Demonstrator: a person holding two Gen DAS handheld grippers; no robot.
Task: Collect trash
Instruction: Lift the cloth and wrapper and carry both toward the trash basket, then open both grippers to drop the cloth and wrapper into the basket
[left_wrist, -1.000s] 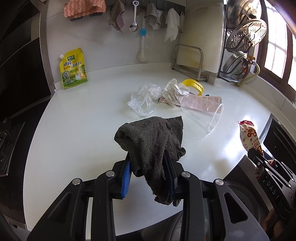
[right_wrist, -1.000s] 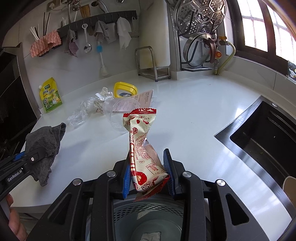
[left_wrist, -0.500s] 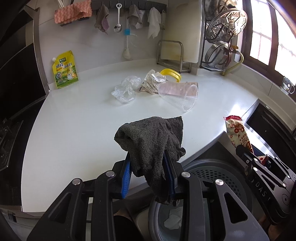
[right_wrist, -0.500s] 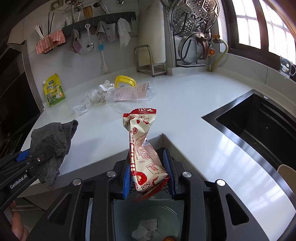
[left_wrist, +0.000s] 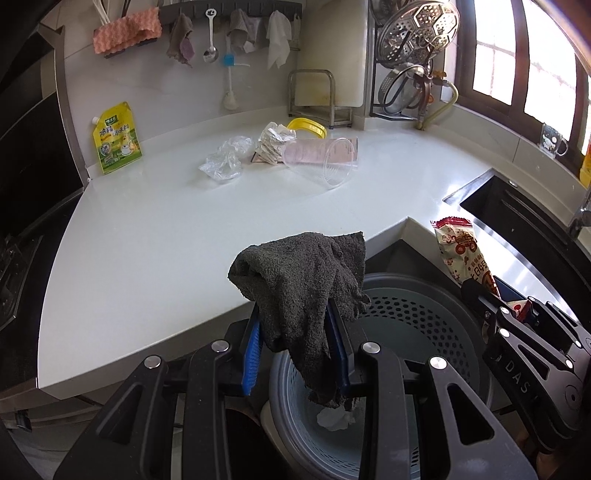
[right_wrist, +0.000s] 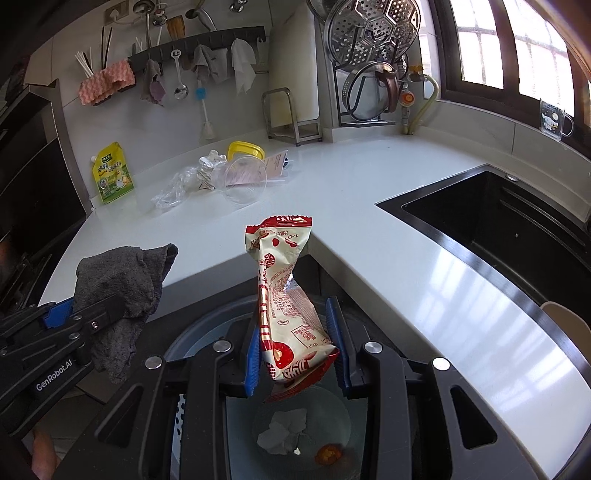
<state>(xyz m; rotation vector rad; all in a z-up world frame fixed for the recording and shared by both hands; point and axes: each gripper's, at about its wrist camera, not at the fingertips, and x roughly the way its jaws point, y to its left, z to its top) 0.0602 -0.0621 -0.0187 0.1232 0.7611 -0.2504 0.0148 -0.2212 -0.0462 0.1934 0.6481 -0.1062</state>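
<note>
Left hand-held gripper (left_wrist: 295, 343): closed on grey cloth (left_wrist: 299, 280), above bin (left_wrist: 424, 321)
Right hand-held gripper (right_wrist: 295, 350): clamps snack wrapper (right_wrist: 284, 291)
Worktop (left_wrist: 184, 229) back edge: plastic cup (left_wrist: 321, 162)

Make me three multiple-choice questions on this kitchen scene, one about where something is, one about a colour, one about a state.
1. Where is the trash bin?
A. under the two grippers
B. inside the sink
C. on the counter

2. What colour is the cloth in the left gripper?
A. pink
B. dark grey
C. yellow

3. How does the clear plastic cup sit on the counter?
A. upright
B. upside down
C. on its side

Answers:
1 A, its perforated wall shows below both.
2 B, charcoal terry between the blue pads.
3 C, its open mouth faces sideways.
</note>
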